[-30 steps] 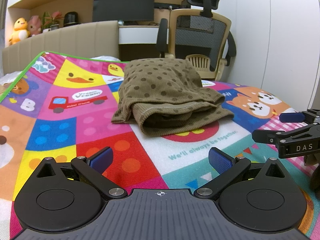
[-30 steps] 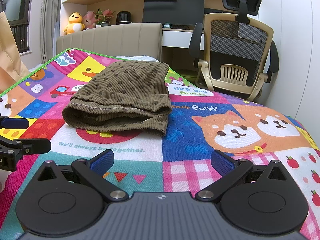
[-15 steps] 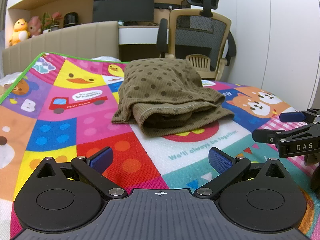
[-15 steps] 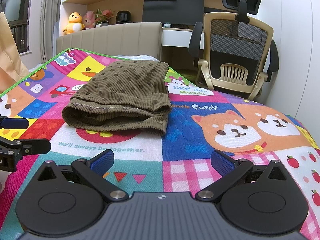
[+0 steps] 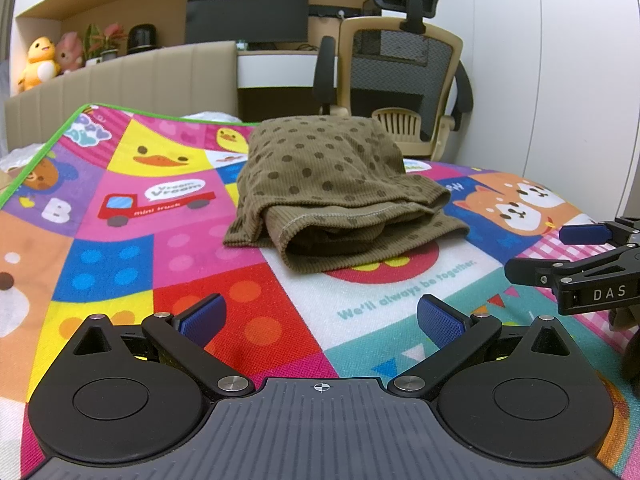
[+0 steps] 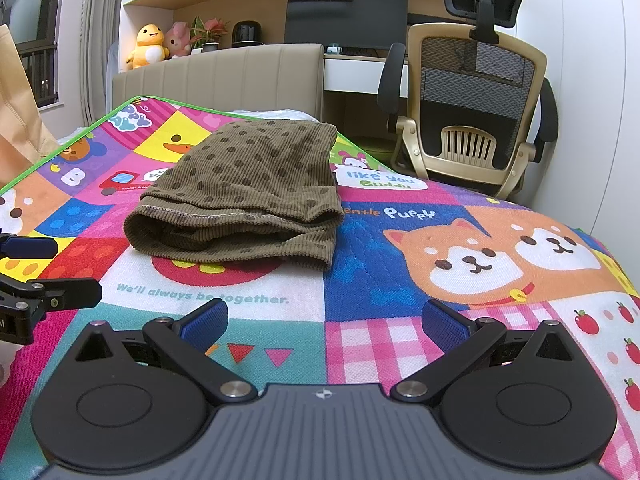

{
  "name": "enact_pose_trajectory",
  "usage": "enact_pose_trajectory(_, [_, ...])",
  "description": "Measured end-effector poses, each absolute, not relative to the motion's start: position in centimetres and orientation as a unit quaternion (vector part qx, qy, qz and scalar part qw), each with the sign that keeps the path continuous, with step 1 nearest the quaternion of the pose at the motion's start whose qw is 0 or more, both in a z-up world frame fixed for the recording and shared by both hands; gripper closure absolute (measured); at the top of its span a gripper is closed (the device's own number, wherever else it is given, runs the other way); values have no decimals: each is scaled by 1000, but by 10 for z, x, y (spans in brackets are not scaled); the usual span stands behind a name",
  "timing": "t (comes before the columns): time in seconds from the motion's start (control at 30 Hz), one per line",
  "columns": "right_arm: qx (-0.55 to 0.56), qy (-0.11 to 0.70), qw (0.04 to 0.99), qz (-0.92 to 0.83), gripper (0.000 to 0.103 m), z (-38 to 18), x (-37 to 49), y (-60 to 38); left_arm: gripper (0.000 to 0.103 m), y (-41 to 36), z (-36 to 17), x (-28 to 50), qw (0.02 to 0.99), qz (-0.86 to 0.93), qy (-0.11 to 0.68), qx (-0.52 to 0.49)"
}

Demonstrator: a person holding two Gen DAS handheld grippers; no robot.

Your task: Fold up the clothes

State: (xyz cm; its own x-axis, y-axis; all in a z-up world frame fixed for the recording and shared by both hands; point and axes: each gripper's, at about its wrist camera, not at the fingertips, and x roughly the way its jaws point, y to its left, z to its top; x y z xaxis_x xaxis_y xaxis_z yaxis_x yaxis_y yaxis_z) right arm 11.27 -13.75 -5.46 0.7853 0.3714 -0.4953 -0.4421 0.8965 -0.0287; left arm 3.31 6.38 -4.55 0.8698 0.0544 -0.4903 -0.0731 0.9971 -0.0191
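Observation:
A brown corduroy garment with dark dots (image 5: pixel 332 188) (image 6: pixel 244 196) lies folded into a thick bundle on the colourful cartoon play mat (image 5: pixel 120 248) (image 6: pixel 460 248). My left gripper (image 5: pixel 320 320) hovers low over the mat in front of the bundle, open, with nothing between its blue pads. My right gripper (image 6: pixel 324 320) is also open and holds nothing, short of the bundle's near right side. Each gripper shows at the edge of the other's view: the right gripper (image 5: pixel 560 252) and the left gripper (image 6: pixel 52 272).
A beige padded headboard (image 6: pixel 224 76) stands behind the mat. Beyond it are an office chair (image 6: pixel 476 108), a desk with a dark monitor (image 6: pixel 348 16), and plush toys (image 6: pixel 150 46) on a ledge. A tan bag (image 6: pixel 18 112) rises at the left.

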Motion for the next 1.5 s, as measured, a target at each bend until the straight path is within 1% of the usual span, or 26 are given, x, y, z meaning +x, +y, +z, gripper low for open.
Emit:
enact_pose_trajectory(0.87, [-73, 246, 942, 215, 0, -55, 113, -137, 0, 72, -45, 37, 963, 46, 264, -34])
enact_pose_trajectory(1.1, [-72, 246, 942, 216, 0, -55, 113, -137, 0, 67, -45, 36, 964, 48, 261, -17])
enact_pose_trajectory(1.5, [-71, 248, 942, 216, 0, -55, 113, -137, 0, 68, -44, 35, 964, 55, 258, -20])
